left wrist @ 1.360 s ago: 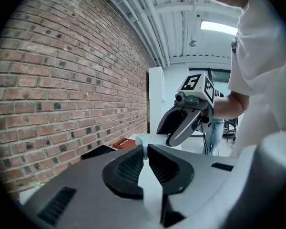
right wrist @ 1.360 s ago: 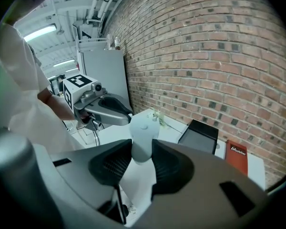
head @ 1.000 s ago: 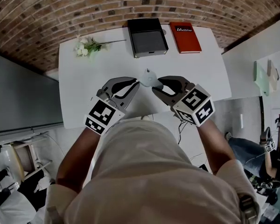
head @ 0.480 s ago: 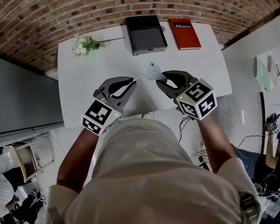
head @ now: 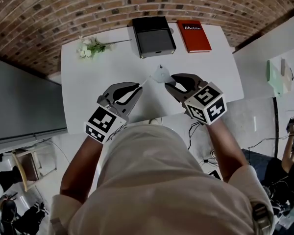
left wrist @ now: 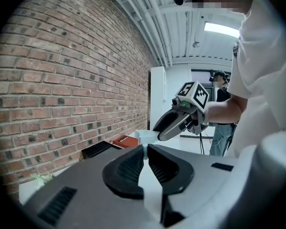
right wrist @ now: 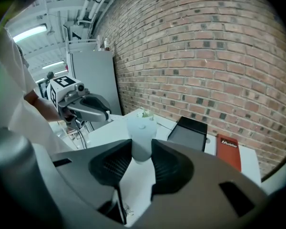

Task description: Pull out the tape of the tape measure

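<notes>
A pale grey tape measure case (head: 161, 75) hangs above the white table (head: 103, 77), with my right gripper (head: 168, 80) shut on it. In the right gripper view the case (right wrist: 141, 136) stands squeezed between both pads. A short stretch of pale tape (head: 146, 81) runs left from the case to my left gripper (head: 138, 85), whose jaws are pinched on the tape's end. The left gripper view shows the tape's end (left wrist: 144, 150) caught in the narrow gap, with the case (left wrist: 146, 136) and the right gripper (left wrist: 158, 135) just beyond.
At the table's far edge stand a black box (head: 154, 36) and a red book (head: 194, 36). A sprig of white flowers (head: 90, 48) lies at the far left. A brick wall backs the table, and the near table edge lies under my grippers.
The two grippers have drawn apart: the left one slid back to the left and the case shifted right and away. A short length of tape now shows between them.
</notes>
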`<state>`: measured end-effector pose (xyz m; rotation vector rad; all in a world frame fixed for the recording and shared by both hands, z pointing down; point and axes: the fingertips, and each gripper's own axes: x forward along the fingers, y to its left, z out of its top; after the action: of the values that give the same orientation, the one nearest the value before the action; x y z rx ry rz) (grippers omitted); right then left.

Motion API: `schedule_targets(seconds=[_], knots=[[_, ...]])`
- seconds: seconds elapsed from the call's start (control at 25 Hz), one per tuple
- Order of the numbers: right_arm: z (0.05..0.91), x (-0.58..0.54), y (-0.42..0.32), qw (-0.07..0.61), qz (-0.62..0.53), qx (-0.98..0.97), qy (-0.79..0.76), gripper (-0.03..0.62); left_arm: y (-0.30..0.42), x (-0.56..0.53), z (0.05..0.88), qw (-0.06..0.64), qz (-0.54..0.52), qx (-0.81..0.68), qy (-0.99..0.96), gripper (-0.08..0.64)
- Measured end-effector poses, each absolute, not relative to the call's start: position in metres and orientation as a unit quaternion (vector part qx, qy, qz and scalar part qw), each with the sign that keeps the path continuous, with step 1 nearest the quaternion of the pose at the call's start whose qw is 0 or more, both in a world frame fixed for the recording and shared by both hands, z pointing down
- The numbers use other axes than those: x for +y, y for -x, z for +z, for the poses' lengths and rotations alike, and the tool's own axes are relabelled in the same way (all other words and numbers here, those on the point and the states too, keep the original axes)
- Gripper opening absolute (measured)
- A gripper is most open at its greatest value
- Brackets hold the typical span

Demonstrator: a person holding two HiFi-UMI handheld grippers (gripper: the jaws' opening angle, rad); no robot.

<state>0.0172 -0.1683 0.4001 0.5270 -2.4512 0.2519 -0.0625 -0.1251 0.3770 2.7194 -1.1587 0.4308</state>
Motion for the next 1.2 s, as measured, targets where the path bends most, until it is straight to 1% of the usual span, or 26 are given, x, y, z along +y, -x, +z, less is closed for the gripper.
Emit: schedule_targets(seconds=[1.2], knots=[[0.412, -0.201, -0.043, 0.299, 0.119, -0.916, -0.239, 0.130, 0.072, -0.115, 0.382, 0.100, 0.144, -0.384, -0.906, 0.026]])
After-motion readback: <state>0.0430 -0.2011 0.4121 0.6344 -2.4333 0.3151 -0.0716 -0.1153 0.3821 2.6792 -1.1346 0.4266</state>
